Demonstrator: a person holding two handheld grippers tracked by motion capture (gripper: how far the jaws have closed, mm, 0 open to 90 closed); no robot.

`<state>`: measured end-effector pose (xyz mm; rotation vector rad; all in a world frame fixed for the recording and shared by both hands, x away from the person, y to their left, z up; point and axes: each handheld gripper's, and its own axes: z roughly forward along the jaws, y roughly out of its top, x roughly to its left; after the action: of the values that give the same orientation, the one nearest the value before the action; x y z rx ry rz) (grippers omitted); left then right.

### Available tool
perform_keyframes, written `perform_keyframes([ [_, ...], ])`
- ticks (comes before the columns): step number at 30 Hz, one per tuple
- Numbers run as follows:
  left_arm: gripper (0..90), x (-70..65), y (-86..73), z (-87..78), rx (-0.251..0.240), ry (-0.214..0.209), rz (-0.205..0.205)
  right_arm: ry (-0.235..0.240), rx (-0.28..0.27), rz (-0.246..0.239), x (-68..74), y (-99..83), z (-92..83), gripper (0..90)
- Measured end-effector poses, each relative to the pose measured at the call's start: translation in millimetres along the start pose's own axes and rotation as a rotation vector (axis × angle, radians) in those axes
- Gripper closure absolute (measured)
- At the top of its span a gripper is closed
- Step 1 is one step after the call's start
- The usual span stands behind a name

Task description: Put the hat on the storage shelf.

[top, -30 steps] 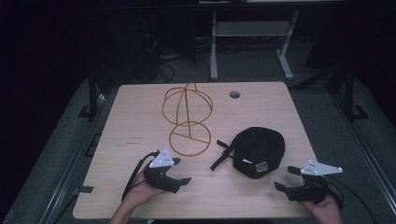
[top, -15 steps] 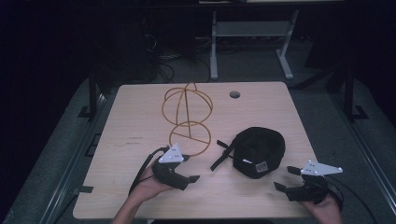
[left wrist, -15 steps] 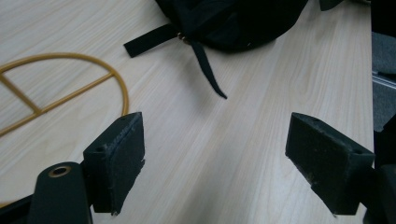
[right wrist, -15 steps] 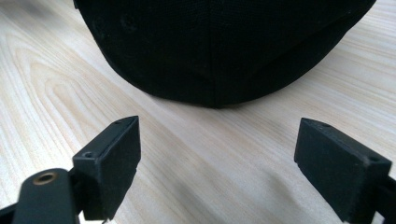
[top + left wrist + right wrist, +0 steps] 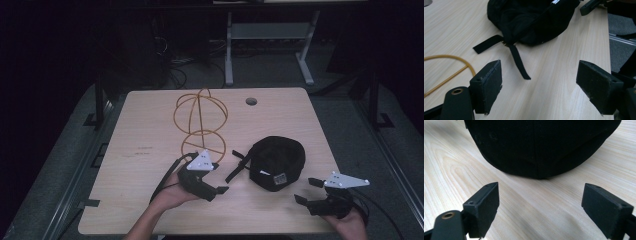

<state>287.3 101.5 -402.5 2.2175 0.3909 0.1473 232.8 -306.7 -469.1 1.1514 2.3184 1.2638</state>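
Your left gripper (image 5: 212,186) sits low over the wooden table (image 5: 145,145), its jaws spread wide with nothing between them. In the left gripper view, the black cap (image 5: 531,20) lies ahead of your fingers (image 5: 487,85), well beyond the tips and clear of them. Its two back straps trail toward you: the longer strap (image 5: 519,62) ends on the bare wood in the gap ahead of your jaws, closer to the left finger, and the shorter strap (image 5: 487,43) runs off to the left of it. The yellow wire frame (image 5: 446,70) curves on the table just off the outer side of your left finger; in the high view its base ring (image 5: 202,145) lies right behind the grey plate on that gripper.

Your right gripper (image 5: 309,191) is also held with jaws wide apart and empty. In the right gripper view, the cap (image 5: 541,145) rests straight ahead, centred between your fingers (image 5: 486,205), its rounded edge a short way beyond the tips with a strip of bare wood between. It appears untouched by either finger, though the dark fabric makes the exact edge hard to judge. From above, the cap (image 5: 277,160) lies between your two grippers, nearer the right one.
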Motion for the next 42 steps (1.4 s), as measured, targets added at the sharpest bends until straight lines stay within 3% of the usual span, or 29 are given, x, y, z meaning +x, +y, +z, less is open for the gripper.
perform_keyframes([
  [17, 22.5, -6.6, 42.6, 29.4, 0.027, -0.068, 0.067, 0.003, -0.022, 0.012, -3.7, -1.0, -3.4, 14.3],
  [28, 24.0, -8.2, 59.1, 48.7, 0.034, -0.11, 0.078, 0.003, -0.029, 0.012, -4.5, -0.9, -4.6, 14.3],
  [42, 29.4, -19.1, 84.1, 79.8, 0.064, -0.183, 0.13, 0.007, -0.036, 0.016, -5.5, -0.8, -5.4, 14.3],
])
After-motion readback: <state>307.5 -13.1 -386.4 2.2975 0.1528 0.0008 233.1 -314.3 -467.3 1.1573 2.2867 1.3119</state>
